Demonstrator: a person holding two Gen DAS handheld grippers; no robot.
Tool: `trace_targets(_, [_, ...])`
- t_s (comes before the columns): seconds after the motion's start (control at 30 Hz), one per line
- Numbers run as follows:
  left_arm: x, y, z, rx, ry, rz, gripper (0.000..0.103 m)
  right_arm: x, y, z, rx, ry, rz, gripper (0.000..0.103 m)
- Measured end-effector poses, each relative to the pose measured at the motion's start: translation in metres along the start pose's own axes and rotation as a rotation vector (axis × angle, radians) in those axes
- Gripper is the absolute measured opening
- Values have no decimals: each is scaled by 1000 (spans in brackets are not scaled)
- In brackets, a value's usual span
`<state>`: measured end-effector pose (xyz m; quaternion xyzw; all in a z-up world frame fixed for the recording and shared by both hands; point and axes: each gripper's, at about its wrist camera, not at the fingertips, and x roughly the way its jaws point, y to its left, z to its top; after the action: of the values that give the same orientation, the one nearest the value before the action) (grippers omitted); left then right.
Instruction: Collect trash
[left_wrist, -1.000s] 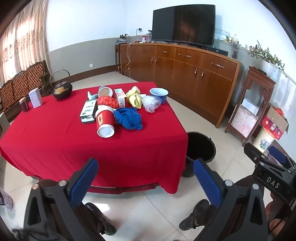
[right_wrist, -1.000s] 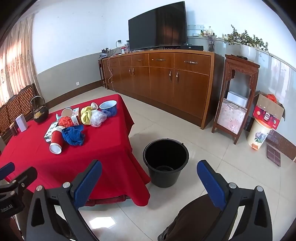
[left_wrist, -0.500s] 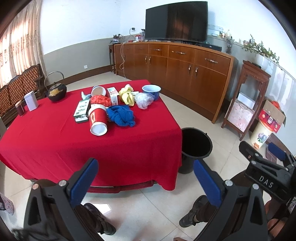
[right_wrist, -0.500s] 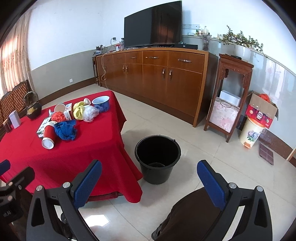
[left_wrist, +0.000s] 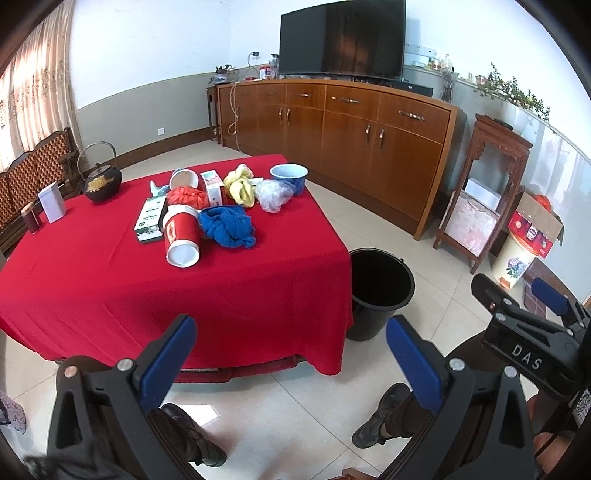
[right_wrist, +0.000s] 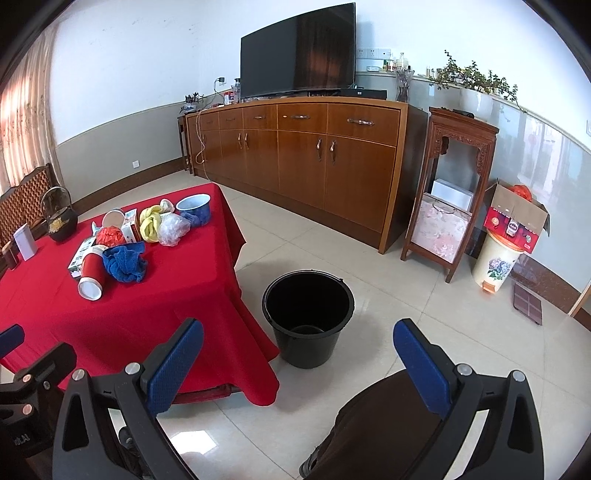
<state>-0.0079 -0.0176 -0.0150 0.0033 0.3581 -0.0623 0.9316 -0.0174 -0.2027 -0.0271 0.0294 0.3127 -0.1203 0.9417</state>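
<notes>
Left wrist view, items logged: my left hand-held gripper (left_wrist: 288, 354) hangs wide and empty short of the red-clothed table (left_wrist: 92, 280); my right hand-held gripper (right_wrist: 299, 354) likewise spread, holding nothing. Trash lies clustered mid-table: toppled red paper cup (left_wrist: 181, 236), crumpled blue cloth (left_wrist: 229, 225), clear plastic bag (left_wrist: 273, 194), yellow wrapper (left_wrist: 242, 188). Empty black plastic bucket (right_wrist: 308, 317) stands on the floor just beside the table corner, I judge for easy dropping.
</notes>
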Motion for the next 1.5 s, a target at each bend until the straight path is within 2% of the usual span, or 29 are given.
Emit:
trace_targets(0.93, [-2, 4, 0, -15, -17, 13, 103, 1, 11, 0, 1, -4, 2, 103])
trace_targets(1.2, [-11, 8, 2, -31, -74, 24, 103, -7, 10, 1, 9, -43, 2, 103])
trace_targets(1.5, [-11, 10, 4, -27, -91, 24, 103, -11, 8, 3, 12, -63, 2, 103])
